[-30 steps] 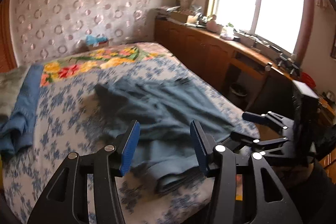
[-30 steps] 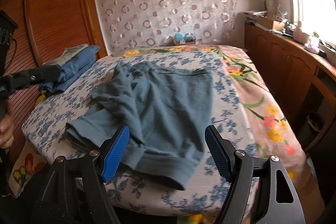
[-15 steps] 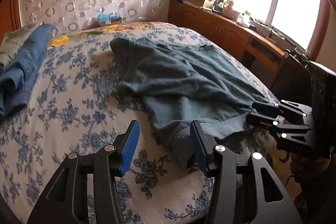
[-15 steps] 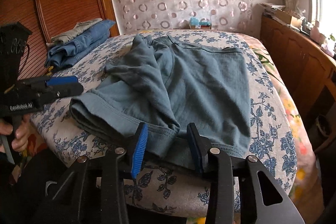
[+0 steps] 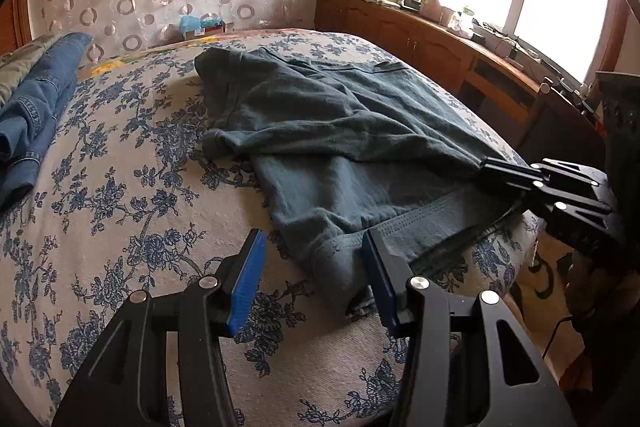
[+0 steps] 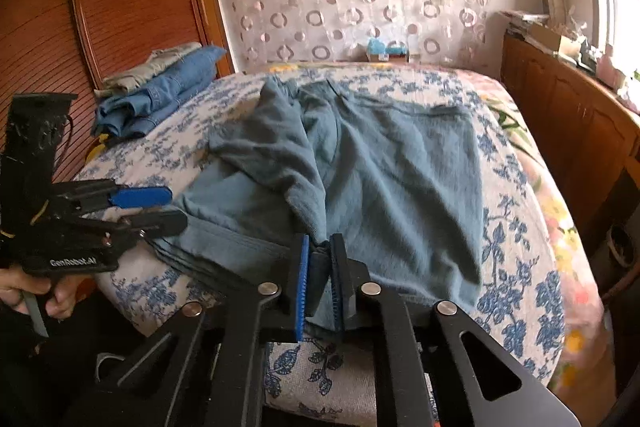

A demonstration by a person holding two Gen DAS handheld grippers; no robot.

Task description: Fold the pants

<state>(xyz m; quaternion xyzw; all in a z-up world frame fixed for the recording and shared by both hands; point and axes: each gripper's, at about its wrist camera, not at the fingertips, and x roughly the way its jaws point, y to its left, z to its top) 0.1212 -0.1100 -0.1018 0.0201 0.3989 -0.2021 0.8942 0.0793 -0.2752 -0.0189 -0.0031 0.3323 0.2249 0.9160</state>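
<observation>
Teal pants (image 5: pixel 340 131) (image 6: pixel 400 179) lie rumpled on the flowered bed (image 5: pixel 120 187) (image 6: pixel 520 227), one leg thrown across the other, hems at the near edge. My right gripper (image 6: pixel 320 251) is shut on the hem of the upper leg; the cloth is pinched between its blue pads. The left wrist view shows the same gripper (image 5: pixel 486 169) from the side at the pants' right edge. My left gripper (image 5: pixel 314 251) (image 6: pixel 168 207) is open low over the other leg's hem. That hem lies between its fingers, close to the right pad, which does not press it.
Folded jeans (image 5: pixel 36 99) (image 6: pixel 168 91) are stacked at the bed's far left by a wooden headboard (image 6: pixel 80 7). A long wooden cabinet (image 5: pixel 420 39) (image 6: pixel 560 107) runs under the window on the right. A person's hand (image 6: pixel 40 295) holds the left gripper's handle.
The right gripper's jaws came together on the pants hem. The left gripper sank toward the bed and drew up to the other leg's hem, still at the same width.
</observation>
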